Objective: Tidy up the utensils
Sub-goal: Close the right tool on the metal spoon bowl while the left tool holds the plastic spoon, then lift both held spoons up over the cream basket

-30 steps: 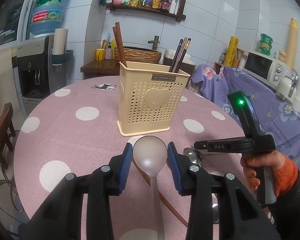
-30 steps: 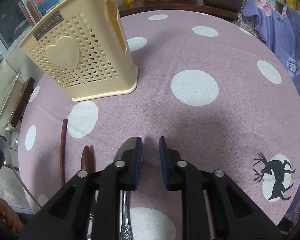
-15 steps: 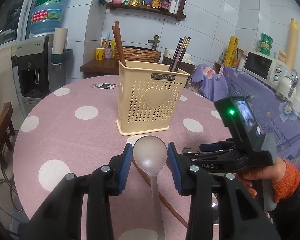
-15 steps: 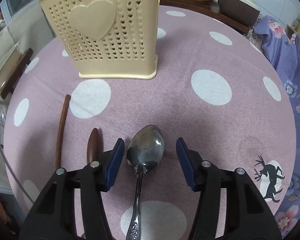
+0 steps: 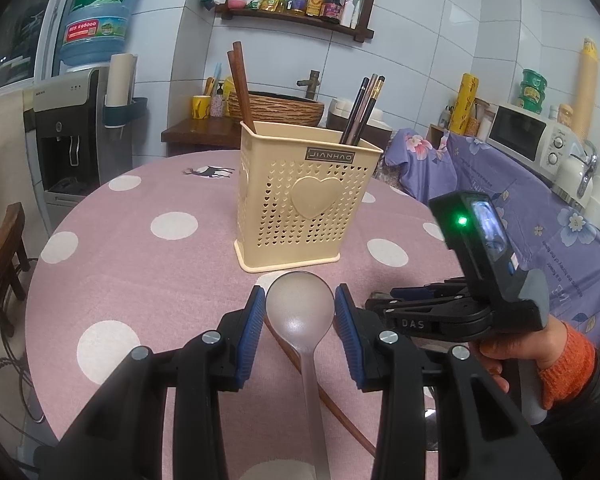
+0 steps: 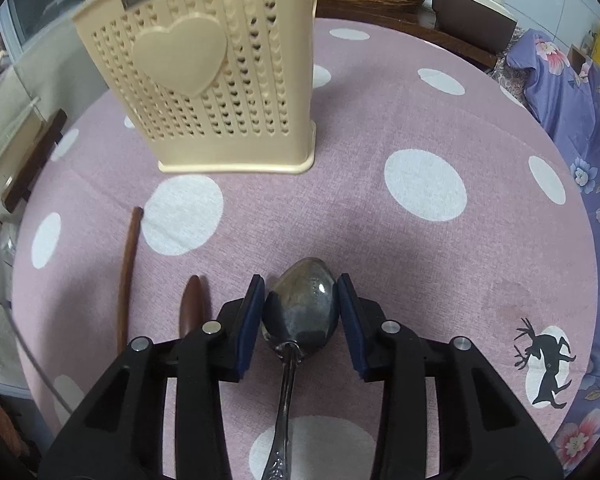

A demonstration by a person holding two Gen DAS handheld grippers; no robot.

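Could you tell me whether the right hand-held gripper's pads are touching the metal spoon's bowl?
Touching. In the right wrist view, the right hand-held gripper has both blue pads pressed against the sides of the metal spoon bowl, with no tablecloth visible between them.

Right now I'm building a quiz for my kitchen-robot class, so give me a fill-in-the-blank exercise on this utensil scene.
1. The left gripper brackets the bowl of a translucent ____ spoon.
2. The right gripper brackets the bowl of a ____ spoon.
3. The cream utensil holder bears a raised ____ on its front.
4. The pink tablecloth is printed with white ____.

Missing words: plastic; metal; heart; dots
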